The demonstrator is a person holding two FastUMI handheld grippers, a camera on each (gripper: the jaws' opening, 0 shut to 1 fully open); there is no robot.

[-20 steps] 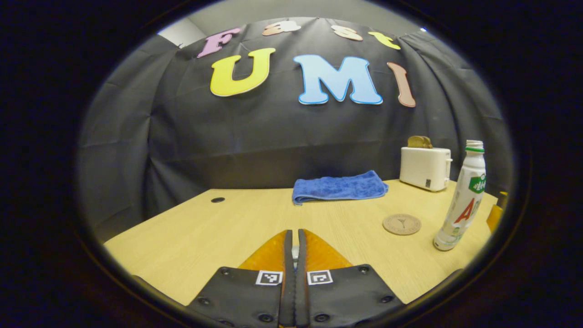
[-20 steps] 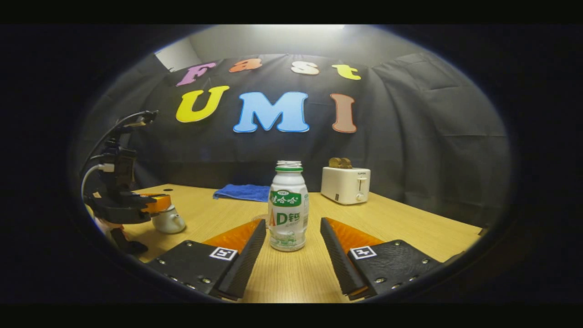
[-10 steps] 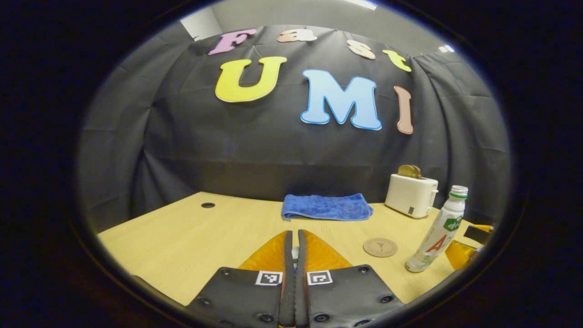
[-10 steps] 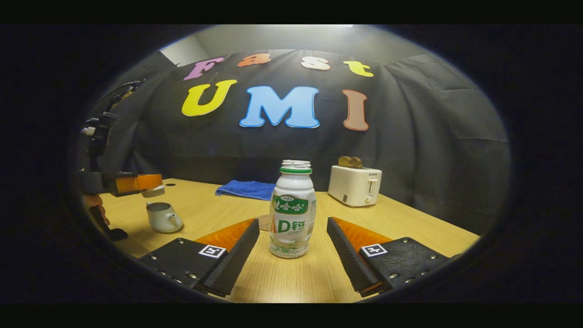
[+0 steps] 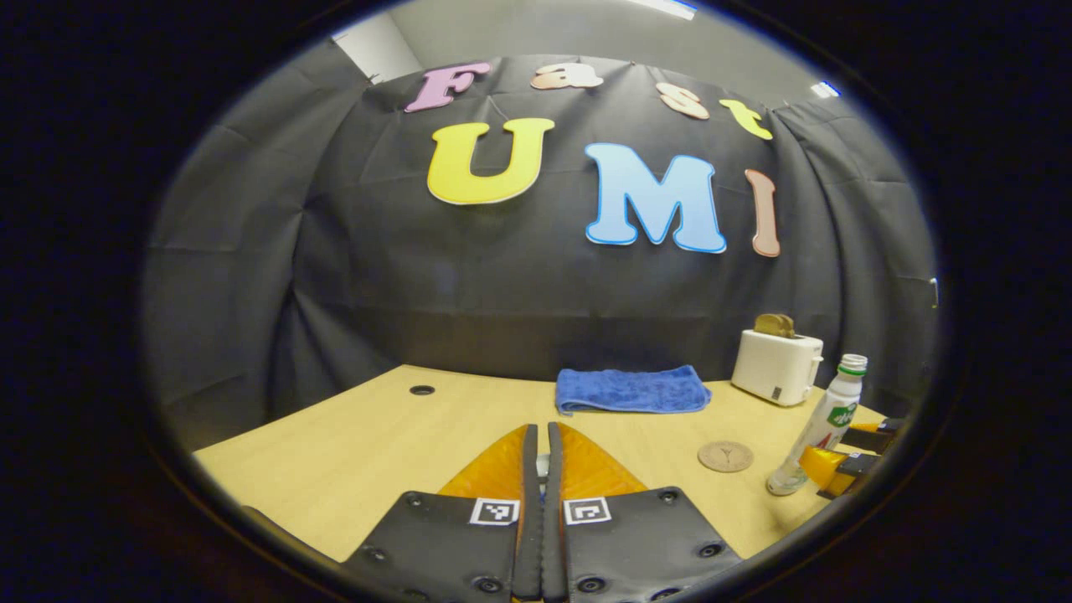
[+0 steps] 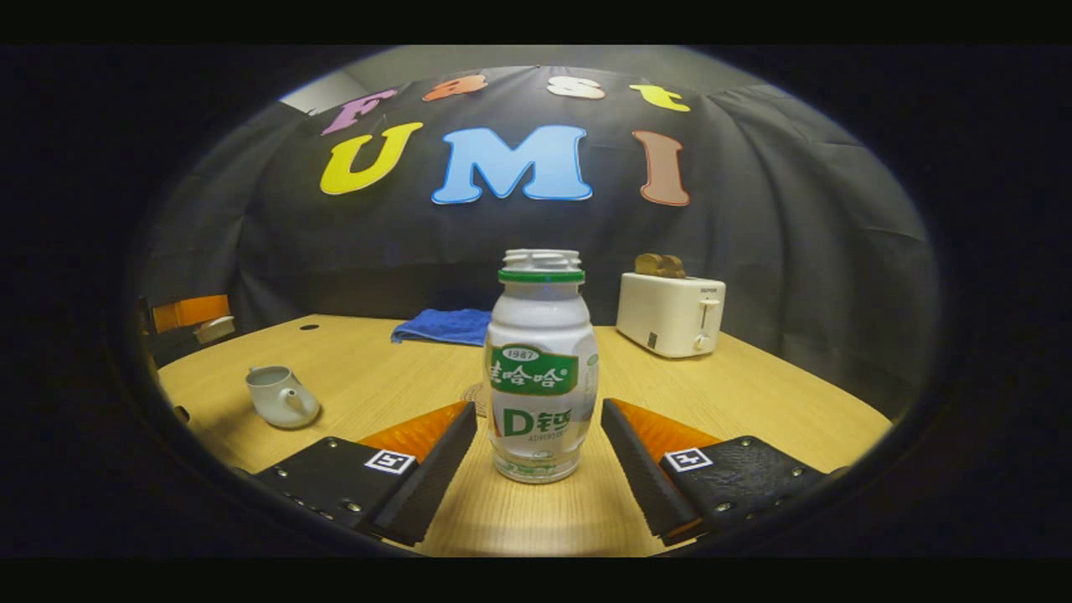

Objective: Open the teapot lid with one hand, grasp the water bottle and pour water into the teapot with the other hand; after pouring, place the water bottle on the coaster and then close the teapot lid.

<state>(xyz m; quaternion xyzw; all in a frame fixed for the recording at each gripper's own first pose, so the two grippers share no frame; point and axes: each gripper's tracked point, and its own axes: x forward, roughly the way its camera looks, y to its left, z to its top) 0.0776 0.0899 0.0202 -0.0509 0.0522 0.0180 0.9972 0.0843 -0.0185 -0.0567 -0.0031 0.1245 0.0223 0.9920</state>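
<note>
Right tongs (image 6: pixel 538 427) have advanced, straddling the upright water bottle (image 6: pixel 540 368), not touching.

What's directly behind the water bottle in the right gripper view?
The coaster: a sliver shows at the water bottle's left edge, and the rest is covered. Farther back lie the blue towel and the toaster.

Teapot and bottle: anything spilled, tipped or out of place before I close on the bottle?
Nothing stands out. The teapot stands upright with its lid off, the water bottle upright between the open right gripper fingers, untouched. The table looks dry.
</note>
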